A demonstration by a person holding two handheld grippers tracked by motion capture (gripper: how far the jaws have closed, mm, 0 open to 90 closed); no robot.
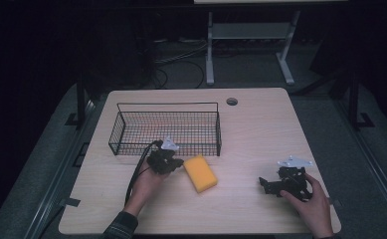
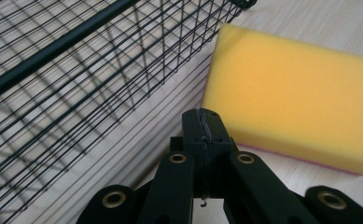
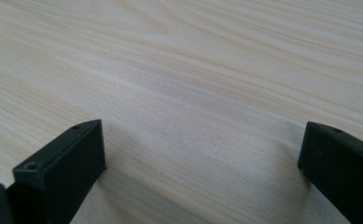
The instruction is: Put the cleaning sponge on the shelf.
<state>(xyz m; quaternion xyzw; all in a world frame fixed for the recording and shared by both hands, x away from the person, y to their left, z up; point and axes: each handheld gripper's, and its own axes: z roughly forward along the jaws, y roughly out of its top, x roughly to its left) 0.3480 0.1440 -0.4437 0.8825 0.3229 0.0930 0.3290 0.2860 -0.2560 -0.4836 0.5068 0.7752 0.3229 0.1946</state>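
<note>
High view: a yellow sponge (image 1: pixel 200 173) lies flat on the wooden counter (image 1: pixel 260 134), just in front of the near right corner of a black wire basket (image 1: pixel 167 130) that looks empty. The left gripper (image 1: pixel 170 163) sits just beside the sponge's left end, between it and the basket's front wall; the right gripper (image 1: pixel 268 185) rests well apart, near the counter's right edge, held by the person's right hand (image 1: pixel 313 204).

In the left gripper view the jaws are pressed together tip to tip, with nothing between them, and the sponge (image 2: pixel 296 107) fills the right side, very near the closed tips though I cannot tell whether they touch. A thin pink layer shows along the sponge's lower edge, likely a scouring pad underneath. The basket (image 2: pixel 76 70) mesh stands to the left. In the right gripper view the jaws are spread wide over bare wood, holding nothing.

The sponge should be very light and soft, so it will give under pressure and spring back; its foam surface is grippy rather than slick, and nothing about it is fragile. A sound hold would be across the narrow width near the middle, jaws opened wider than the block, then closed enough to dent the foam slightly. Pinching a corner would probably let it droop or twist.
</note>
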